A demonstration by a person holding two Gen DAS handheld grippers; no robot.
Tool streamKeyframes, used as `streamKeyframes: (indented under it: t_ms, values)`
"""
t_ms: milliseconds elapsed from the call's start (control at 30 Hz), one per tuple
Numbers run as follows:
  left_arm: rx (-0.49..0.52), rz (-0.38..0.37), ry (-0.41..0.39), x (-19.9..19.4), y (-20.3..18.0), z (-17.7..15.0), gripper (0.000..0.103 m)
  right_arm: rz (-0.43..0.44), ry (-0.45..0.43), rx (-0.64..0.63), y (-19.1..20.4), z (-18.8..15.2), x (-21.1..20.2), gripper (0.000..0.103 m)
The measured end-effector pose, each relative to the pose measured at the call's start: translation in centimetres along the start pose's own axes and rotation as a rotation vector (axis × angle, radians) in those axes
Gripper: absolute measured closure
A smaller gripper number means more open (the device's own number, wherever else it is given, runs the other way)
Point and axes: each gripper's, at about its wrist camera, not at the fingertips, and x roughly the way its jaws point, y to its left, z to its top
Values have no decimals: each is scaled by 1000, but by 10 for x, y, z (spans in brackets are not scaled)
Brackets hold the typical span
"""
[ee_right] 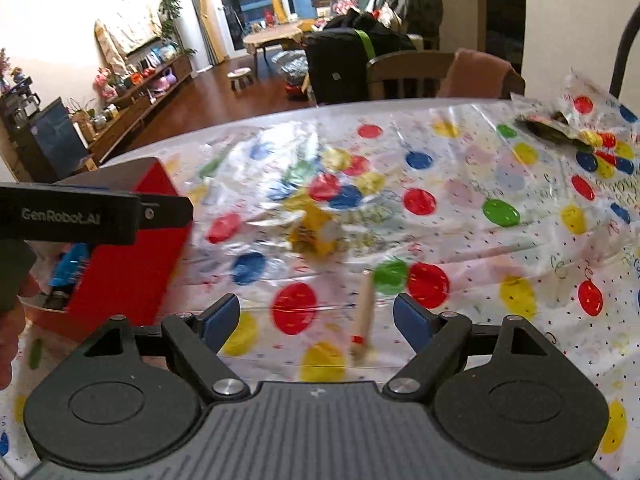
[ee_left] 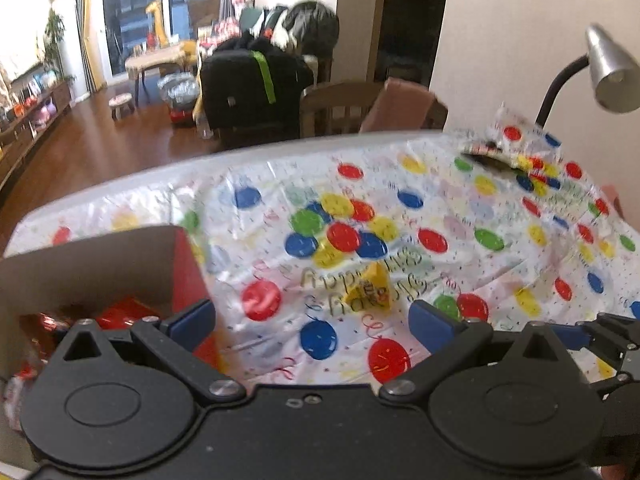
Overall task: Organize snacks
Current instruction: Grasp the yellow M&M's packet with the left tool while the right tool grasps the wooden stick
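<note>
A red cardboard box (ee_left: 100, 264) stands at the table's left, with red-wrapped snacks (ee_left: 120, 314) inside it. A small yellow snack packet (ee_left: 370, 290) lies on the balloon-print tablecloth (ee_left: 460, 216), ahead of my open left gripper (ee_left: 312, 320), whose left finger sits at the box's right wall. In the right wrist view the red box (ee_right: 128, 264) is at the left and the yellow packet (ee_right: 314, 232) lies blurred in the middle. A thin beige stick snack (ee_right: 363, 312) lies between the fingers of my open right gripper (ee_right: 316, 322). The left gripper's body (ee_right: 80, 216) crosses over the box.
A crumpled wrapper pile (ee_left: 508, 146) sits at the table's far right, by a silver desk lamp (ee_left: 608, 68). Wooden chairs (ee_left: 340, 108) stand behind the far edge, one draped in pink cloth. A hand (ee_right: 12, 328) shows at the left edge.
</note>
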Motion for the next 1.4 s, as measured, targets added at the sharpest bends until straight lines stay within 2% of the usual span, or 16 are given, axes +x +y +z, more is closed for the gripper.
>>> streamKeyframes:
  t_ms: [167,233,333,400,800,1000,1133,1333,1400]
  values:
    - [-23,4,57,35,-15,5,1,-12,26,-4,-19,2,21,19]
    - [-33,2,78,48,-19,8,3,-15,38,-13,-24,3,31,25]
    - [-50,-5,108,67,-26,13,5,-17,56,-18,-29,4,45,28]
    - [-61,-12,120,77,-30,15,7,-16,71,-22,-32,6,55,37]
    - [-27,-30,204,130,-55,19,37,-18,131,-70,-27,6,92,62]
    - [-20,-30,210,138,-57,19,49,-20,146,-94,-22,5,98,69]
    - [-11,-35,216,142,-58,18,62,-21,154,-100,-19,5,99,71]
    - [-3,-36,207,141,-57,17,78,-43,154,-76,-22,7,100,86]
    - [-1,-37,205,140,-57,17,78,-38,156,-46,-27,8,99,90]
